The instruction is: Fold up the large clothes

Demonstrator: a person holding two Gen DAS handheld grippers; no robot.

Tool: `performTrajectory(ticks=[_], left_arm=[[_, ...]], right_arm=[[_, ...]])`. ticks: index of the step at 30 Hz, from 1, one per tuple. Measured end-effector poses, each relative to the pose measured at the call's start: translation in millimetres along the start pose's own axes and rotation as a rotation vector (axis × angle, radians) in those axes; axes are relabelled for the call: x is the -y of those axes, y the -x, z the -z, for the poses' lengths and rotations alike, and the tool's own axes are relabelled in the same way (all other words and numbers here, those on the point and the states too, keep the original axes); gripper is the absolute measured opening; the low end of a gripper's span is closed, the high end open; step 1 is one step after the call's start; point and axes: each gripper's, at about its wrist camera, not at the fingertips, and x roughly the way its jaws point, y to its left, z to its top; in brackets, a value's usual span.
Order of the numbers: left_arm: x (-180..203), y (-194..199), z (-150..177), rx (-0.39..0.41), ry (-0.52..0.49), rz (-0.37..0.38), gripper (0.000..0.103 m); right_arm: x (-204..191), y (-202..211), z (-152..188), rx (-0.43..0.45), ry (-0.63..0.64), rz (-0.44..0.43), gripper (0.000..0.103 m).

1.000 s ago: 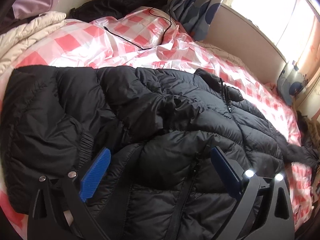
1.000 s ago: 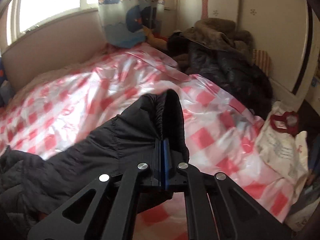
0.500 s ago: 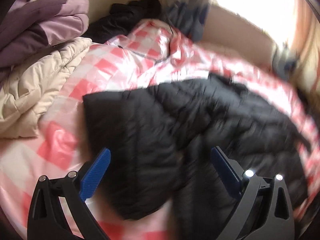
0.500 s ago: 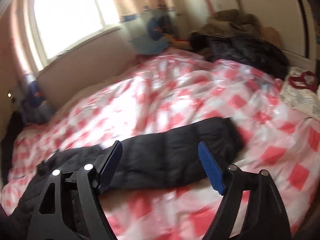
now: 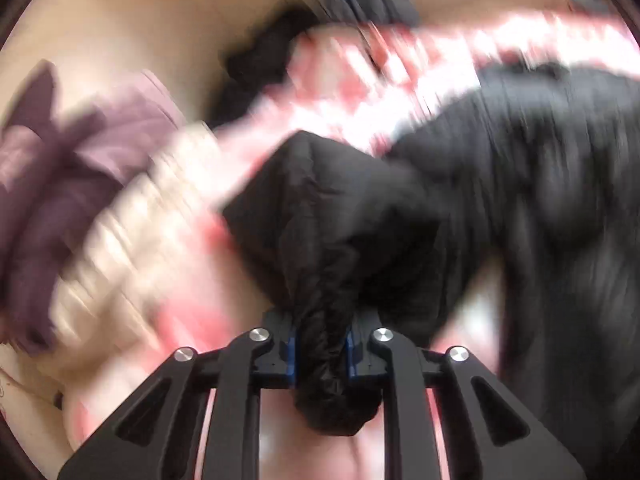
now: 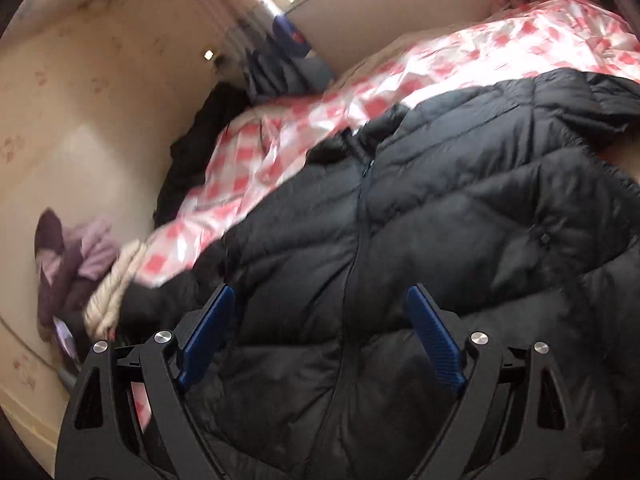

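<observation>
A black puffer jacket (image 6: 420, 240) lies spread on the bed with its zipper running up the middle. My right gripper (image 6: 320, 336) is open and empty, hovering just above the jacket's lower front. My left gripper (image 5: 320, 354) is shut on a bunched part of the black jacket (image 5: 332, 240), which is lifted off the red-and-white checked bed cover (image 5: 360, 92). The left wrist view is heavily blurred, and I cannot tell which part of the jacket is pinched.
A cream quilted garment (image 5: 132, 232) and a purple garment (image 5: 60, 168) lie piled at the left; they also show in the right wrist view (image 6: 116, 280). Dark clothes (image 6: 192, 152) lie along the wall. The checked cover (image 6: 440, 64) extends toward the window.
My left gripper was open over the jacket and has shut on a bunch of it. My right gripper let go of the sleeve and has swung over the jacket's front.
</observation>
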Motion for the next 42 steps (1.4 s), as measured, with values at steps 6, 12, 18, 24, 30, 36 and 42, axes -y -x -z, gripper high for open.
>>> performTrajectory(ticks=[6,12,18,24,30,36,42], left_arm=[[-129,42,-108,0.23,0.345,0.118,0.021],[-252,-15,-92,0.014,0.884,0.281,0.053],[-277,45,-90,0.169,0.928,0.188,0.081],[-205,72,-79,0.138,0.778,0.352,0.088],[-30,30,-69,-0.028,0.481,0.684,0.091],[73,-59,-92,-0.166,0.379,0.631,0.091],[78,-139,-69,-0.426,0.352,0.452,0.092]], right_arm=[[6,-20,7,-0.035,-0.019,0.052,0.085],[7,-36,20,-0.098,0.026,0.054,0.085],[-4,-45,32,-0.148,0.085,0.049,0.086],[-1,-42,32,-0.153,0.066,0.039,0.087],[-10,-15,22,-0.019,0.128,0.058,0.088],[17,-24,12,-0.062,0.074,0.17,0.094],[22,-58,17,-0.259,0.134,0.211,0.094]])
